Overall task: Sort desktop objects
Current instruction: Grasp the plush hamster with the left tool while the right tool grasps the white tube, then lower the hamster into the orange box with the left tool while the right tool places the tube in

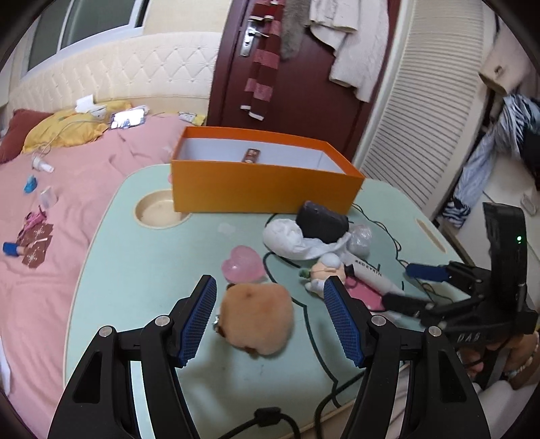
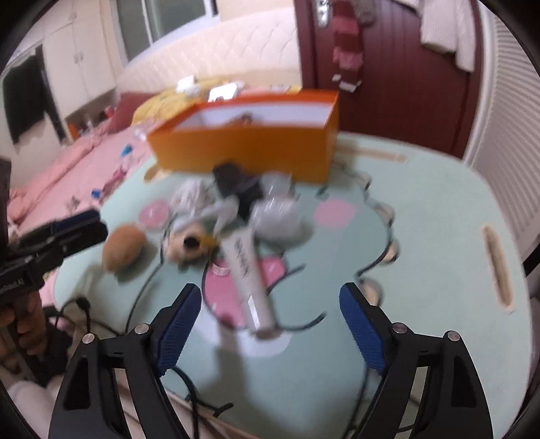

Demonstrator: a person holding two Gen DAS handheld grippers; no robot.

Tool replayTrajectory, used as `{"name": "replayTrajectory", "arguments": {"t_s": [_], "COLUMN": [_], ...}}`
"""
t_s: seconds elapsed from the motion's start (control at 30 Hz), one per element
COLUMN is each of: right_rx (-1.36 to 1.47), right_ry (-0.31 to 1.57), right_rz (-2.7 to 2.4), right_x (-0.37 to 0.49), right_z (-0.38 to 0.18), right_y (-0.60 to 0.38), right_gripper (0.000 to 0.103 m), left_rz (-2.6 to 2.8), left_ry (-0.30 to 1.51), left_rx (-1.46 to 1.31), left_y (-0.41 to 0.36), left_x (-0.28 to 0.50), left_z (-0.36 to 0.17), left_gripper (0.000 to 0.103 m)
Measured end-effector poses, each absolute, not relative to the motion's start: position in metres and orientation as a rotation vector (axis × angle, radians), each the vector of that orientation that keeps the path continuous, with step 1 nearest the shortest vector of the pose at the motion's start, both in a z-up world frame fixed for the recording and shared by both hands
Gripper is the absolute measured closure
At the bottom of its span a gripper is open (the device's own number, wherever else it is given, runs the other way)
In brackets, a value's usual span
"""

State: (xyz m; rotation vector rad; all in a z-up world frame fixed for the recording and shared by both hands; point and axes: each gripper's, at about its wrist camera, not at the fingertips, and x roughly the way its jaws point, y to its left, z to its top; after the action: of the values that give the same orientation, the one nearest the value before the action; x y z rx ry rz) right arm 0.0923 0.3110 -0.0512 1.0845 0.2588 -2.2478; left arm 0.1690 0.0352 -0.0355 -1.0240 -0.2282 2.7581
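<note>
Both grippers gape empty — only the left view shows pink heart (image 1: pixel 243 263).

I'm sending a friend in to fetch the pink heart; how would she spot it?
Start at the orange box on the green table. Come toward the near edge to the fuzzy tan plush; the pink heart touches its far side, the only glossy, translucent piece there.

Soft, even daylight fills both fisheye views, apparently from the window (image 1: pixel 94 23) behind the orange box (image 1: pixel 263 189). Shadows under things near the box are faint. The left wrist view is fairly sharp; the right wrist view is smeared with motion blur. Straight lines bow towards dark, vignetted corners.
</note>
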Motion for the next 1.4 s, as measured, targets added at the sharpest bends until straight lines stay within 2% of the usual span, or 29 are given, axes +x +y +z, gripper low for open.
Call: {"name": "replayTrajectory", "arguments": {"t_s": [0.2, 0.3, 0.33, 0.37, 0.47, 0.53, 0.57, 0.6, 0.8, 1.4], "right_rx": [1.035, 0.993, 0.979, 0.965, 0.954, 0.928, 0.92, 0.912, 0.915, 0.838], "right_ry": [0.326, 0.376, 0.394, 0.412, 0.445, 0.442, 0.441, 0.44, 0.418, 0.131], "right_rz": [-2.235, -2.246, -2.246, -2.245, -2.236, -2.234, -2.234, -2.234, -2.249, -2.208], "right_x": [0.095, 0.095, 0.095, 0.095, 0.091, 0.092, 0.092, 0.093, 0.094, 0.088], "right_z": [-0.054, -0.054, -0.055, -0.056, -0.062, -0.063, -0.063, -0.063, -0.06, -0.001], "right_y": [0.3, 0.292, 0.289, 0.285, 0.276, 0.275, 0.275, 0.275, 0.278, 0.305], "right_gripper": [0.019, 0.023, 0.024, 0.028, 0.035, 0.047, 0.067, 0.082, 0.083, 0.083], "left_rz": [2.788, 2.78, 2.78, 2.781, 2.772, 2.777, 2.783, 2.786, 2.781, 2.801], "left_ry": [-0.165, -0.151, -0.128, -0.101, -0.059, -0.033, -0.019, -0.018, -0.05, -0.141], "left_rx": [-1.149, -1.198, -1.2, -1.199, -1.19, -1.187, -1.188, -1.186, -1.171, -0.995], "left_y": [0.036, 0.035, 0.037, 0.04, 0.045, 0.048, 0.049, 0.049, 0.047, 0.04], "left_x": [0.159, 0.157, 0.157, 0.157, 0.159, 0.161, 0.161, 0.162, 0.163, 0.165], "left_z": [-0.054, -0.065, -0.066, -0.066, -0.066, -0.066, -0.067, -0.067, -0.066, -0.03], "left_gripper": [0.036, 0.036, 0.038, 0.046, 0.049, 0.049, 0.05, 0.05, 0.052, 0.052]}}
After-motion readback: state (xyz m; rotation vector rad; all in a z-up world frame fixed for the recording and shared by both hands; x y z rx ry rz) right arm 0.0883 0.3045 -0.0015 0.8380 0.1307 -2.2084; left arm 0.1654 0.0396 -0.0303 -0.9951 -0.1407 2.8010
